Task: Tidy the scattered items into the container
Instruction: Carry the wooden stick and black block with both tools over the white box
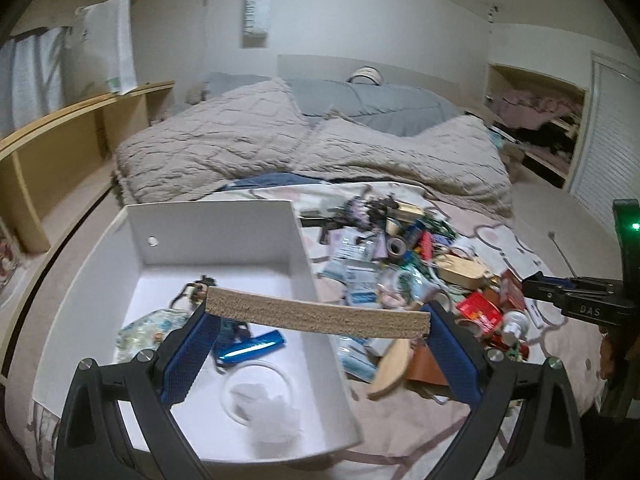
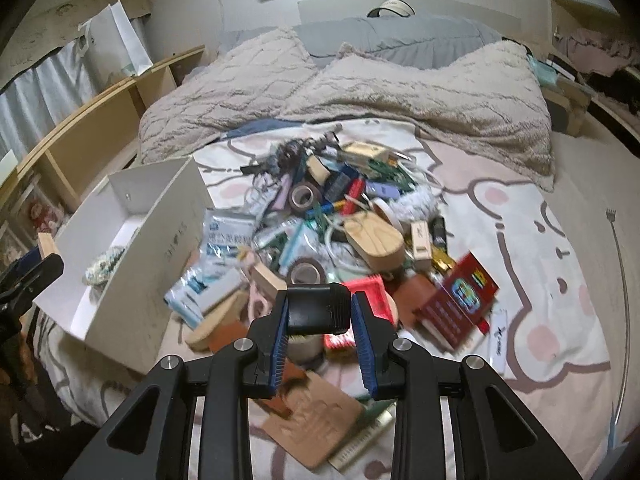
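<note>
A tan cork strip (image 1: 318,317) is clamped lengthwise in the left gripper (image 1: 318,322) jaws, above the white box (image 1: 224,220). A black cylindrical cap (image 2: 318,307) is clamped by the right gripper (image 2: 319,334); the pile of items (image 2: 332,224) lies at 12 o'clock, the box at 9.

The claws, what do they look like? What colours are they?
Both claws match. The left claw and the right claw have black, angular plastic arms with triangle-shaped holes and round silver bolts. Their fingers wear bumpy blue rubber pads. From the left camera, the right claw shows white letters on its black side, with a small green light glowing above it.
</note>
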{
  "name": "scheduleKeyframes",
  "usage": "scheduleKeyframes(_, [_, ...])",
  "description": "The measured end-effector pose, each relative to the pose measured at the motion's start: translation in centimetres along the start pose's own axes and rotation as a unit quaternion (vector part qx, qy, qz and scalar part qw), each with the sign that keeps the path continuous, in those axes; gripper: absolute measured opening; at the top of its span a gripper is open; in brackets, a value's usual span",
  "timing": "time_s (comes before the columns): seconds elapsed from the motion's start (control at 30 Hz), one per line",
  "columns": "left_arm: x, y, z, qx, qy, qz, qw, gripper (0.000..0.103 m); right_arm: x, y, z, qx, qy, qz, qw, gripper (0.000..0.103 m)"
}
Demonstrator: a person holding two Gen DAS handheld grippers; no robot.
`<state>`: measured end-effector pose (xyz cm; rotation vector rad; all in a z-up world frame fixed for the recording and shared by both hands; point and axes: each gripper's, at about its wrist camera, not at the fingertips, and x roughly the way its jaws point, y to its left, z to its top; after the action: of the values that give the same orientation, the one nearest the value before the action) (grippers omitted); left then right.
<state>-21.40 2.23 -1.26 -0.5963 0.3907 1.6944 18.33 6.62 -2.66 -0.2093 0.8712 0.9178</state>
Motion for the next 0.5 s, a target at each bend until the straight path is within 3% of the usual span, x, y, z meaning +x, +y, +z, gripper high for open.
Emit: scheduleKeyframes(0.5, [0.5, 5.4, -0.6, -0.044, 0.013, 0.050, 0.9977, 0.100, 3.8, 7.5, 2.1, -0.029, -0.008, 0.029, 0.999, 0.031])
